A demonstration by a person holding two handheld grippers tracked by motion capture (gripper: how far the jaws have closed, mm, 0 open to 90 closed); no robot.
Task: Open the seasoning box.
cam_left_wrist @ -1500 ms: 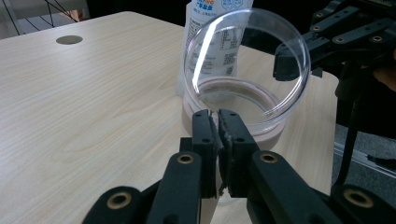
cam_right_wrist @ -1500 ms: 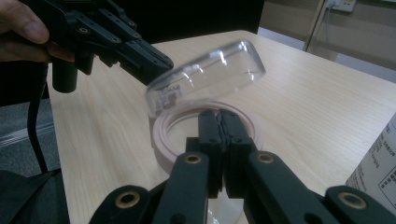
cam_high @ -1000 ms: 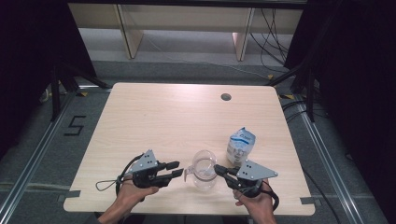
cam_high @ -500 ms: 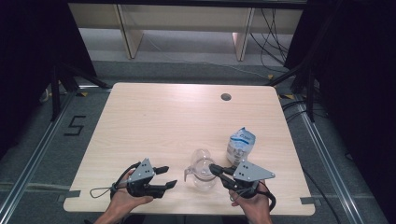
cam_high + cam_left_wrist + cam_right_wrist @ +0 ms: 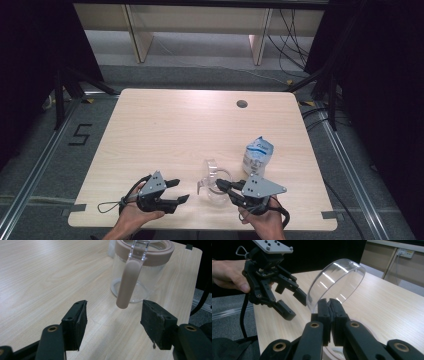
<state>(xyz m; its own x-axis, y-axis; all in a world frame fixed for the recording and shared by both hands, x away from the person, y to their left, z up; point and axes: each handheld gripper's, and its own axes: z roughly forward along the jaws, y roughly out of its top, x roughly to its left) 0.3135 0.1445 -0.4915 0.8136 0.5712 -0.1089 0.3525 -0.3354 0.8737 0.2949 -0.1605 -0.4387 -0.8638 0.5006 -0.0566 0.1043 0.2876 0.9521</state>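
Right tool [image 5: 220, 184] clamped on clear jar [image 5: 214, 181] lid, its pads hiding the rim; left tool [image 5: 181, 190] gapes, just widened, empty, beside it on desk [image 5: 190, 125].

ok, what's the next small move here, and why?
Probably bring the left gripper forward to steady the jar. Its jaws have just been opening, with nothing between them, short of the jar, while the right gripper is shut on the raised clear lid.

We observe a clear jar [image 5: 214, 181] with raised lid near the desk [image 5: 190, 130] front edge. The right gripper [image 5: 223, 185] fingers meet at its rim; the left gripper [image 5: 179, 191], fingers apart, sits beside it. A white bag [image 5: 258, 154] stands nearby.
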